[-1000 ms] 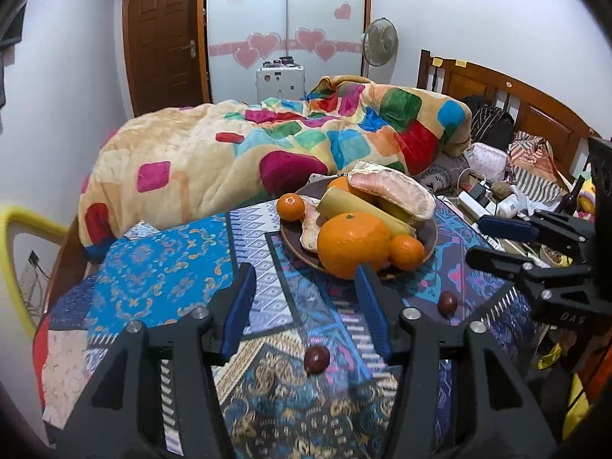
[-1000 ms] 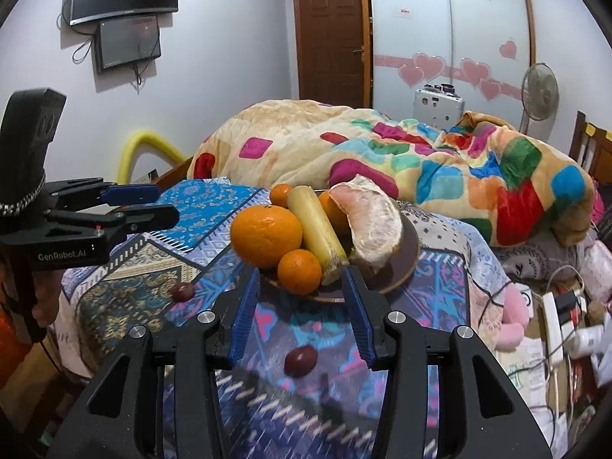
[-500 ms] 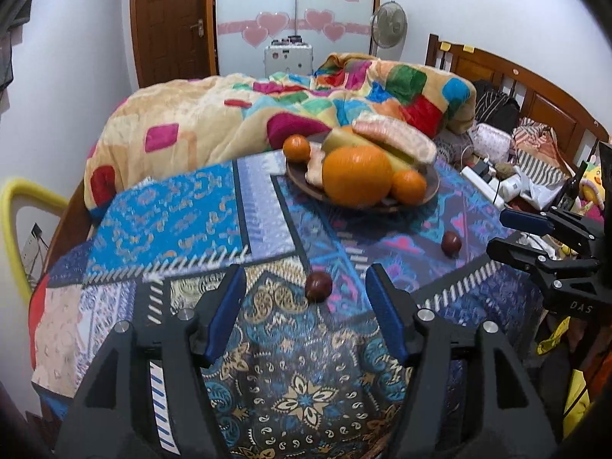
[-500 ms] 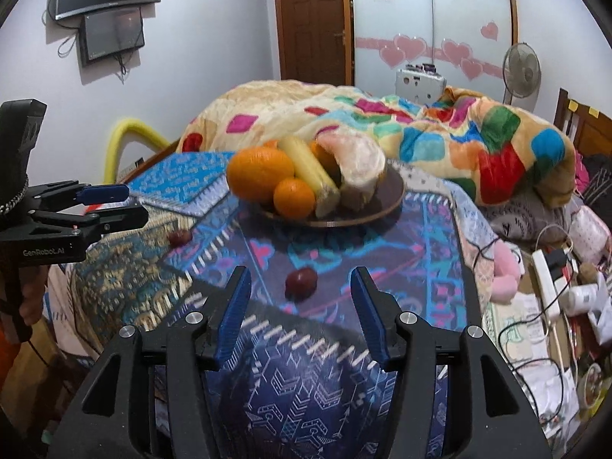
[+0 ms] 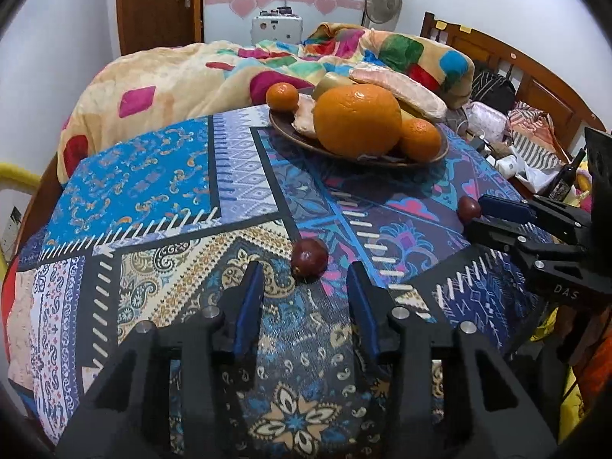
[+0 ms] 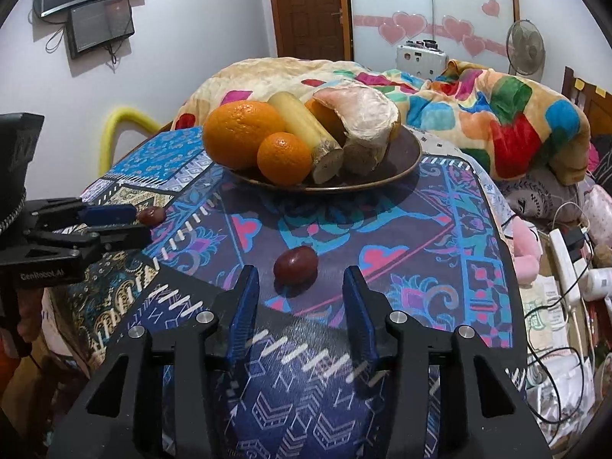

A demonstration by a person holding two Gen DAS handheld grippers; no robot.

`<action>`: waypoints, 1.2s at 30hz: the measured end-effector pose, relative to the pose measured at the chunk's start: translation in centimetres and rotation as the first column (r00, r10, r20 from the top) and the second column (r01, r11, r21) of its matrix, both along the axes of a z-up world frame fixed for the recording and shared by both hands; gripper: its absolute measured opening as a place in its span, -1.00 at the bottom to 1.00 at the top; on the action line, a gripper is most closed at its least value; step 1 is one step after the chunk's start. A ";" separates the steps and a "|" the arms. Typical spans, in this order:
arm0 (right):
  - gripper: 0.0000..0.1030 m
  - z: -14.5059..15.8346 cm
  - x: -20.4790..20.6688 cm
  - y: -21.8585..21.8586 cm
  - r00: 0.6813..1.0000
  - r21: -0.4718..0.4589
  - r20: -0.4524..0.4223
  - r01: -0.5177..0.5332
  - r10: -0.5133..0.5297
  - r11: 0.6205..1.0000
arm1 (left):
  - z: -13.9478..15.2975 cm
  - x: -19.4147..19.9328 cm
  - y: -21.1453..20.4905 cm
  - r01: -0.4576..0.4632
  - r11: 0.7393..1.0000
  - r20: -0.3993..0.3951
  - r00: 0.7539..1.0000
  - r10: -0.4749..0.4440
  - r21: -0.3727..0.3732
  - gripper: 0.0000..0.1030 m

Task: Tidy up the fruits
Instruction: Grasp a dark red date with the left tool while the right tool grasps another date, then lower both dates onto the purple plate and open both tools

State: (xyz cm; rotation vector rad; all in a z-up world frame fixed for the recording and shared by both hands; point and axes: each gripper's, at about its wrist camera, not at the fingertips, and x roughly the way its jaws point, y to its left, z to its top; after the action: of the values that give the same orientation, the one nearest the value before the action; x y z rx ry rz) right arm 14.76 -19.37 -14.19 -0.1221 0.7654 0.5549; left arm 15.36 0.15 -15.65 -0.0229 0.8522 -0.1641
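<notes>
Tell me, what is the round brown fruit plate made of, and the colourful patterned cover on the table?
The round brown fruit plate looks like glazed ceramic or polished wood: smooth, dark, with a soft sheen along its rim. I can't tell which. The colourful patterned table cover looks like printed woven cloth: matte, and it drapes softly over the table edge.

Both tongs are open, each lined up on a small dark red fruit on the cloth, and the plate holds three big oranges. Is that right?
Not quite: the plate holds one big orange; the other orange fruits are small, like the one in front, as the right wrist view shows. The rest stands: left tongs and right tongs are open, each facing a dark red fruit on the cloth.
</notes>
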 end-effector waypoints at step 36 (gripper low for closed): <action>-0.61 5.0 1.6 0.3 0.989 0.071 0.151 -0.006 -0.005 0.997 | 6.8 2.6 -1.1 0.017 1.000 0.164 0.986 -0.014 -0.021 -0.74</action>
State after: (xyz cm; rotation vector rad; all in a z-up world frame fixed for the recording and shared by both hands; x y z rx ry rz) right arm 16.35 -19.03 -9.23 -0.0968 0.5973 0.5664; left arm 17.93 -0.99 -8.89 -0.0236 0.6866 -0.1875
